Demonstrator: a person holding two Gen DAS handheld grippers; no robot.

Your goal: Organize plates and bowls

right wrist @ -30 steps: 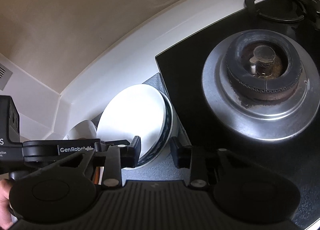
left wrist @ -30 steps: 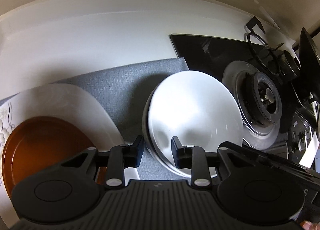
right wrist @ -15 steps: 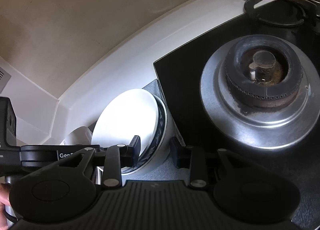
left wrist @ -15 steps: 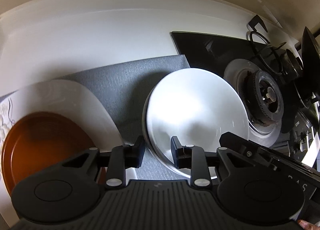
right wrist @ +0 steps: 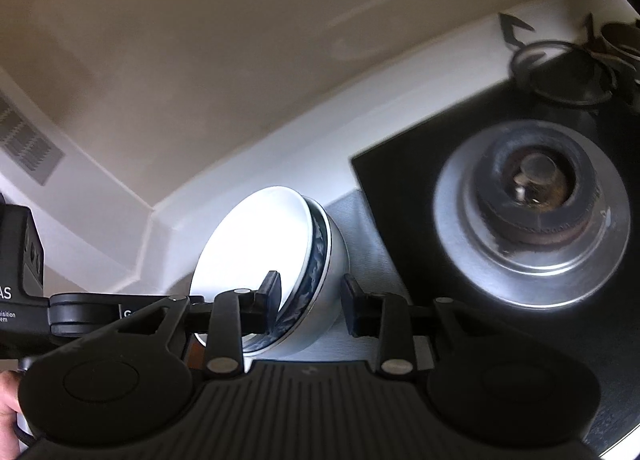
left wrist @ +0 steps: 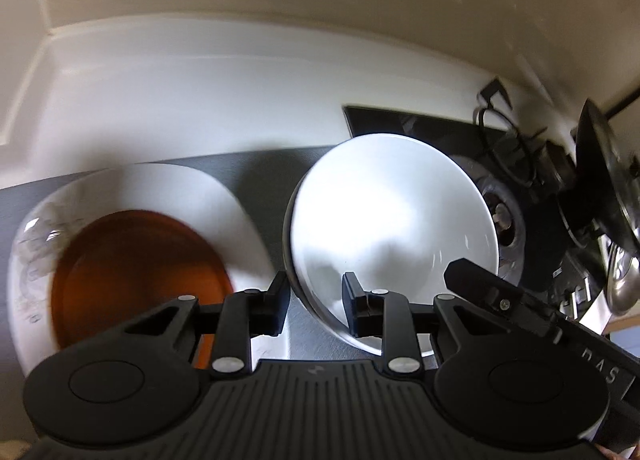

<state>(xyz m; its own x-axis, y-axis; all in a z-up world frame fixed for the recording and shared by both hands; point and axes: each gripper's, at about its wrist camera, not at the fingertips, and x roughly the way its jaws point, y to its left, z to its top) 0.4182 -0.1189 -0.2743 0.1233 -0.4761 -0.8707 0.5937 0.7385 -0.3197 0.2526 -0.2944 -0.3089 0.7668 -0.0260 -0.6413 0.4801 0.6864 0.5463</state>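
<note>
A: Your left gripper (left wrist: pixel 313 302) has its jaws parted, and the near rim of the white ceramic bowl (left wrist: pixel 390 220) sits right in the gap, one finger outside the wall, the other over the inside. Contact on either side? Can't tell from here.

B: And your right gripper (right wrist: pixel 310 302) is parted too, straddling the same stack from the other side. From the right wrist view the white bowl tilts inside a second bowl with a dark blue patterned lining and pale outer wall (right wrist: pixel 320 260). The left finger overlaps the rim of the inner bowl; the right finger stands off the outer wall.

A: The stack sits on the grey textured mat (left wrist: pixel 260 168) spread over the white countertop (left wrist: pixel 200 92).

B: To your left on that mat, the large white plate with a faint floral edge (left wrist: pixel 180 188), and the orange-brown round plate (left wrist: pixel 136 272) lying on top of it.

A: On the other side, the black glass hob (right wrist: pixel 400 180) with its steel-ringed gas burner (right wrist: pixel 532 212) is just beside the bowls. A black wire pan support (right wrist: pixel 560 72) sits farther back.

B: Your other gripper's black body (left wrist: pixel 520 308) crosses in front of the left camera, close to the bowl rim.
</note>
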